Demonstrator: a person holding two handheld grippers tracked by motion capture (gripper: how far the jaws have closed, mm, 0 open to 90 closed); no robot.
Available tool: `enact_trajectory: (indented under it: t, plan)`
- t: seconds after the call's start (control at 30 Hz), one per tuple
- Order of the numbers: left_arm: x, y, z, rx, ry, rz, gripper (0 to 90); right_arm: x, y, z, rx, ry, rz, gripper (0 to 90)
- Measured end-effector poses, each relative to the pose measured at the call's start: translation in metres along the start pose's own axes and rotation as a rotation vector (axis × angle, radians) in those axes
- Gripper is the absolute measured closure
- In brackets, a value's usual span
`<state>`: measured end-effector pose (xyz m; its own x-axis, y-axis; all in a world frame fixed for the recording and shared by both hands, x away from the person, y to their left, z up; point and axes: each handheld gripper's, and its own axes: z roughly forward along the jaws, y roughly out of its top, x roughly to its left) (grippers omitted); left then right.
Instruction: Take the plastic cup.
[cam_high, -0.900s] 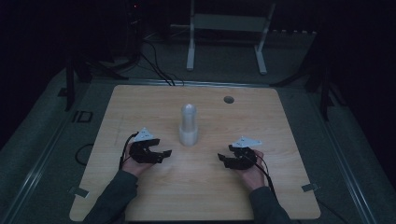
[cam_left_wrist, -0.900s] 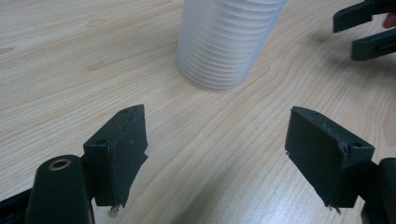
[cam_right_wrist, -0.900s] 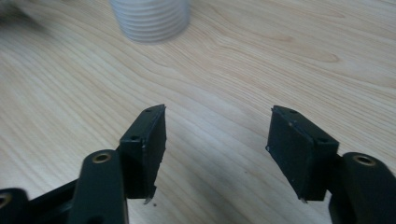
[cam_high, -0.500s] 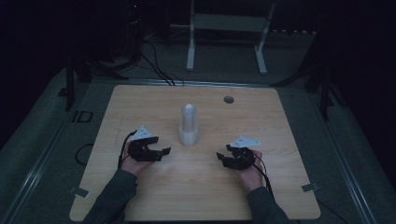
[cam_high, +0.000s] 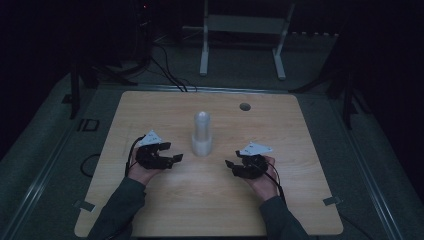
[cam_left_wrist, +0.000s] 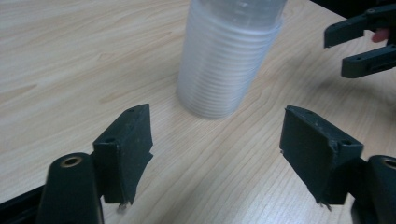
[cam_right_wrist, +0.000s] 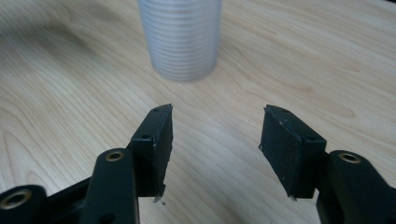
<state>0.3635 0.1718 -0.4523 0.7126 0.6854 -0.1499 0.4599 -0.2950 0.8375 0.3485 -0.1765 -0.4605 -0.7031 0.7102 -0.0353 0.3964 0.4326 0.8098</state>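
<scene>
One stack of clear plastic cups (cam_high: 202, 134), nested mouth down, upright near the middle of the bench (cam_high: 150, 110). Narrows to a rounded top; shows many fine rim ridges low down, too close together to count the cups. Stands alone, touching nothing but the wood.

Probably very light and thin-walled: likely to dent under a hard squeeze, to slide on the smooth wood if nudged, and to tip easily, being tall for its base. Likely slippery on the plain upper wall. Best taken low, across the ridged band of rims, where the layers stiffen each other and give the pads some bite; gentle pressure only. For one cup, better a hold near the top while the other claw steadies the base.

Two claws, one to each side of the stack and slightly nearer the person, both aimed inward at it. Left claw (cam_high: 176, 158): spread wide, nothing between the pads, near the stack but not touching. Right claw (cam_high: 231, 165): also parted, a little less wide, likewise holding nothing and clear of the cups.

Two hands and sleeved forearms, entering from the near edge. One small round hole (cam_high: 245, 106) in the bench toward the far right. One white frame (cam_high: 245, 25) on the dark floor beyond.
</scene>
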Motion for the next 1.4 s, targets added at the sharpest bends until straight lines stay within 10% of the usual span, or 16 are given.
enact_trajectory:
  t: [1.4]
  plan:
    - [-0.003,0.039,-0.003,-0.018,0.009,0.066,25.9,0.022,0.041,0.029,-0.031,0.037,-0.064,40.7]
